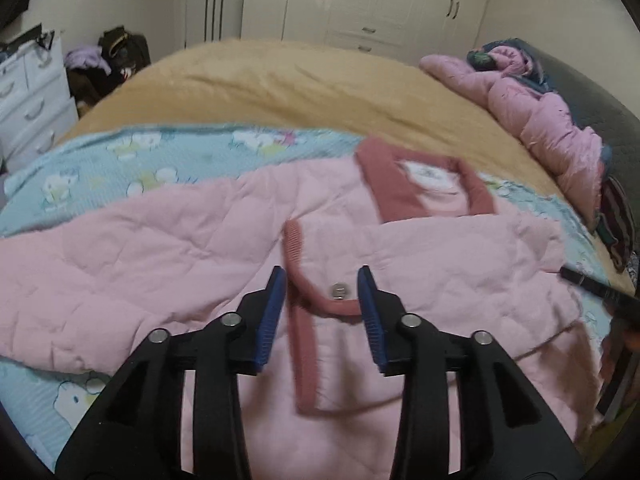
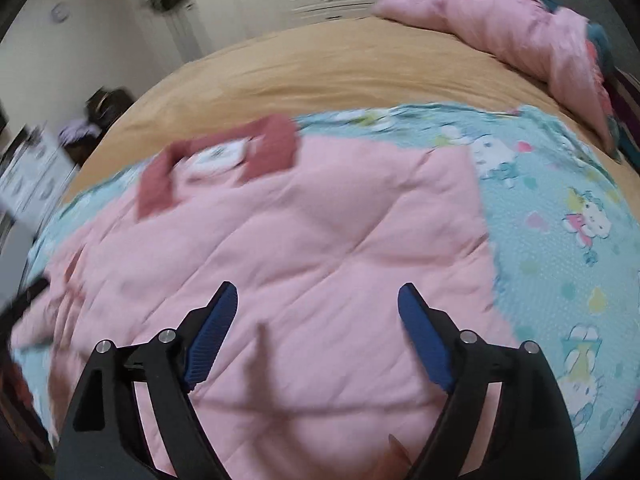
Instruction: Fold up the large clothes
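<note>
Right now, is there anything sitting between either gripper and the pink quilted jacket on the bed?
Nothing visible. The left gripper is open directly over the pink quilted jacket, its fingers either side of the dark pink trim and silver snap button. The right gripper is open over bare quilting.

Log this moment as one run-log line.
task: fold pink jacket | left gripper: open over snap placket | right gripper: open above jacket | nothing held
</note>
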Available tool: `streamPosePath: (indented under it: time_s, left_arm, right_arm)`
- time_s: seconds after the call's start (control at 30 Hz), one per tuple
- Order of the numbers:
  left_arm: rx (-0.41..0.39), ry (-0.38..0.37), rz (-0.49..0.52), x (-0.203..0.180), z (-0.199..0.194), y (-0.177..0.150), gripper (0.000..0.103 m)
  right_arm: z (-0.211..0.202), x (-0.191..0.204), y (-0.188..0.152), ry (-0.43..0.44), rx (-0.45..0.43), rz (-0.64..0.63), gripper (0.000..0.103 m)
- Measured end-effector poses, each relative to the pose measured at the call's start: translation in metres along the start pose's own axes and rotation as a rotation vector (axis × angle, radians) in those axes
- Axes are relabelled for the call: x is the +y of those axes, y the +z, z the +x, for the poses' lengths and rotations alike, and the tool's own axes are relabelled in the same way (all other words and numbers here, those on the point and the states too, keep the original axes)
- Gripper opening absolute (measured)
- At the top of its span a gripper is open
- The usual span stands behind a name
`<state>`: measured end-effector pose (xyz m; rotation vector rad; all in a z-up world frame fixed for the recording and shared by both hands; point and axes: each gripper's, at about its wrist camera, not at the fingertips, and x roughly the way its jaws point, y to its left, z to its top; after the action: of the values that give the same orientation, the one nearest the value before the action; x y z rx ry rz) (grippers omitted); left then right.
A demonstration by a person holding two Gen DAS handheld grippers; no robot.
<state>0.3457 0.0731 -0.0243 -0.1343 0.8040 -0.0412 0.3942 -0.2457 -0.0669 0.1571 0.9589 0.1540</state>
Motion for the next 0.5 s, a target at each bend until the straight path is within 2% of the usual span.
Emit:
streamPosePath:
  time_s: [0.03,0.07,0.1,0.13,0.27,0.33,0.4,0.5]
  left_arm:
    - [0.002,-0.002,0.014,-0.009,-0.001,-0.001,0.044]
    - [0.006,-0.006,0.021,-0.015,-0.001,-0.003,0.053]
    - [0.022,-0.009,0.033,-0.023,0.003,-0.007,0.062]
    - [0.056,0.009,0.059,-0.032,0.012,-0.013,0.065]
    - [0.209,0.058,0.093,-0.042,0.057,-0.037,0.071]
    - [0.215,0.049,0.079,-0.038,0.062,-0.042,0.072]
    - [0.226,0.035,0.047,-0.032,0.051,-0.038,0.076]
    - [0.213,-0.032,-0.007,-0.026,0.026,-0.033,0.087]
  right_arm:
    - [0.003,0.007,-0.006,0.005,0.020,-0.009,0.082]
    - [0.007,0.011,-0.010,0.003,0.039,-0.017,0.082]
    - [0.016,0.016,-0.017,-0.039,0.080,-0.032,0.082]
    - [0.026,0.017,-0.020,-0.090,0.116,-0.038,0.082]
    - [0.046,0.016,-0.026,-0.142,0.141,-0.024,0.085]
    - [0.043,0.018,-0.024,-0.153,0.139,-0.021,0.086]
    - [0.032,0.022,-0.026,-0.133,0.132,-0.004,0.090]
    - [0.000,0.028,-0.035,-0.033,0.074,0.022,0.098]
